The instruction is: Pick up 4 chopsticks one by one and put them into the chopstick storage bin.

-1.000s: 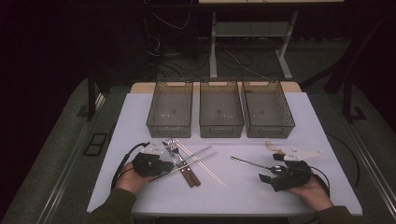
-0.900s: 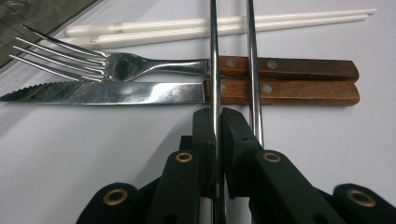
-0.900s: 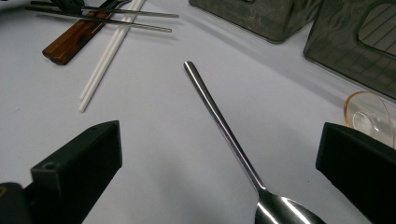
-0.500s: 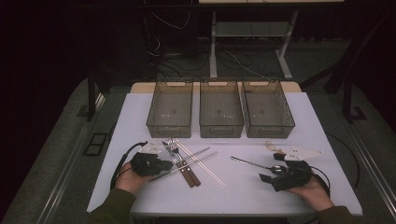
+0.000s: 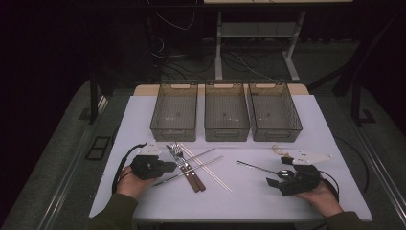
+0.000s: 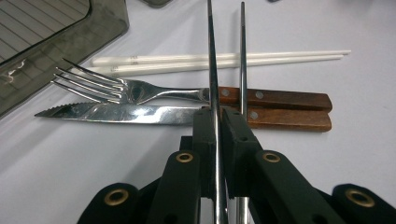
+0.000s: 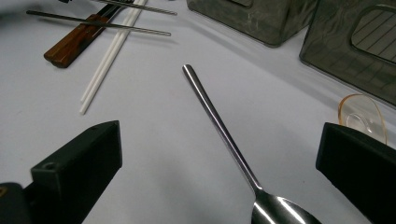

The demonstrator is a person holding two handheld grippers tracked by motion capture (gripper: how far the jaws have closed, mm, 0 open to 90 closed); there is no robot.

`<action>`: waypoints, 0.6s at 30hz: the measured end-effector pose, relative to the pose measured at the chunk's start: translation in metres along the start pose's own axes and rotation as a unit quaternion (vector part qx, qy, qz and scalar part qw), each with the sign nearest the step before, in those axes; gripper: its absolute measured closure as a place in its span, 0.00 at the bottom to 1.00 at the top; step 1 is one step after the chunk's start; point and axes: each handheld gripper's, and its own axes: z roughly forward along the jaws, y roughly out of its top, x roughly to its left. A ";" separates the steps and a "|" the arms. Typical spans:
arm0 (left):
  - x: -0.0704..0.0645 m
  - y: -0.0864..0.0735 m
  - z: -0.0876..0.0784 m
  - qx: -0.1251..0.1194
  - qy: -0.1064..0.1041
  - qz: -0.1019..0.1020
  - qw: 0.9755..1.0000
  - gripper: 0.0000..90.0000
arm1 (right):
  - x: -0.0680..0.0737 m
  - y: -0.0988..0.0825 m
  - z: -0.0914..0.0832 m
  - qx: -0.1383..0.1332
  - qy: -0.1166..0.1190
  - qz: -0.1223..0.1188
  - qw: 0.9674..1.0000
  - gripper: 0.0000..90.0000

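Currently we have the left gripper jaws clenched on one metal chopstick near the surface's front-left corner, ready to sort it into a bin. Right gripper jaws released, straddling the spoon before grasping.

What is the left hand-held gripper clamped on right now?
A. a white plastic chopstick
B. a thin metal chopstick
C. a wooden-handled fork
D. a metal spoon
B: in the left gripper view the two black jaws of the left hand-held gripper press together on a thin silver metal chopstick, while the wooden-handled steel fork and the pair of white plastic chopsticks lie untouched on the white table behind it.
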 end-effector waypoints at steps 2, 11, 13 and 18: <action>-0.001 0.001 -0.001 -0.003 -0.001 0.000 1.000 0.94 | 0.000 0.000 0.000 -0.001 0.000 0.000 1.000 0.01; -0.005 0.010 -0.009 -0.029 -0.003 -0.003 1.000 0.94 | 0.000 0.000 -0.002 -0.005 -0.001 0.000 1.000 0.01; -0.007 0.013 -0.011 -0.034 -0.003 -0.003 0.999 0.94 | 0.000 0.000 -0.002 -0.005 -0.001 0.000 1.000 0.01; -0.007 0.019 -0.015 -0.054 -0.012 -0.007 0.998 0.94 | 0.000 0.000 -0.002 -0.005 -0.001 -0.001 1.000 0.01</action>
